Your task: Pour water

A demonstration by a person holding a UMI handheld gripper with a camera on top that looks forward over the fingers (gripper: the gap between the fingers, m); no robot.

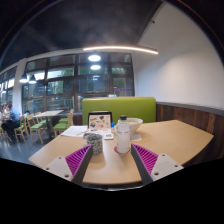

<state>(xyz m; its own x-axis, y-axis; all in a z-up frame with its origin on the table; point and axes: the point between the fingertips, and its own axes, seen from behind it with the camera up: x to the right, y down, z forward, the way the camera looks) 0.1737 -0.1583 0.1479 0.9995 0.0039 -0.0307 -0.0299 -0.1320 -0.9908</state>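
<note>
Wooden table (170,140) carries a clear plastic bottle (122,136) beyond the spread, empty gripper (111,161)

Light wood table (175,140) in foreground, rounded near edge. Beyond far edge, green upholstered booth back (120,106) on dark wood base. Wood-panel wainscot (188,113) along right wall, pale wall (175,70) above. Long linear lamp (120,49) glowing overhead against dark ceiling (80,25). Round ceiling light (94,58) reflected or hanging near glass. Tall dark-framed windows (60,85) at left, dusk outside. More tables and chairs (30,125) by windows. Floor hidden behind furniture.
</note>
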